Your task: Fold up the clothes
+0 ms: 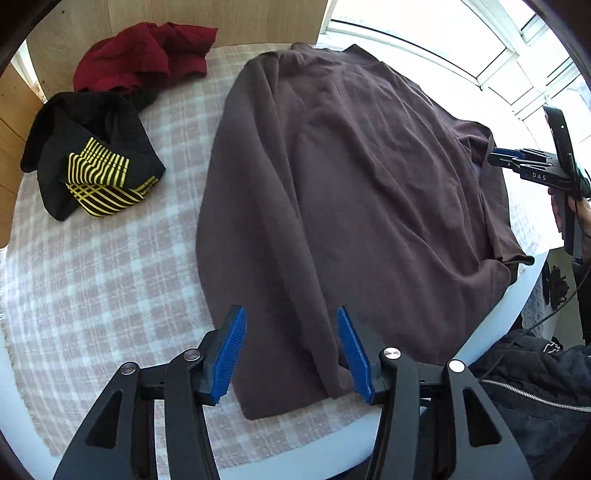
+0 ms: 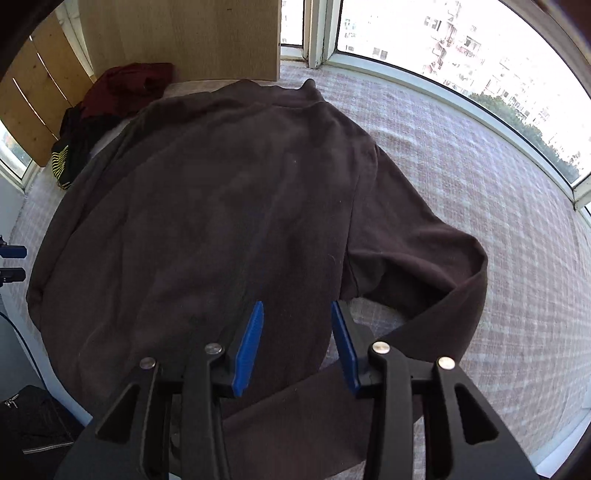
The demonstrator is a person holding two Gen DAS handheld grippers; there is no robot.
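Hovering low, the left gripper (image 1: pixel 291 354) stands wide apart, its blue ribbed pads (image 1: pixel 229 354) either side of the brown sweater's (image 1: pixel 351 184) folded sleeve. The sweater lies flat on a pink checked cloth (image 1: pixel 110 277); black-and-yellow (image 1: pixel 92 162) and red garments (image 1: pixel 144 55) lie near a wooden panel (image 1: pixel 177 18). From the right wrist, the right gripper (image 2: pixel 297 347) gapes empty over the soft sweater's hem, its sleeve (image 2: pixel 424 258) bent outward, windows (image 2: pixel 461 48) beyond.

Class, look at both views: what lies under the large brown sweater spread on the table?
Under the large brown sweater lies a pink-and-white checked tablecloth, showing all around it. Whether anything else sits beneath the sweater cannot be seen; the fabric covers it.
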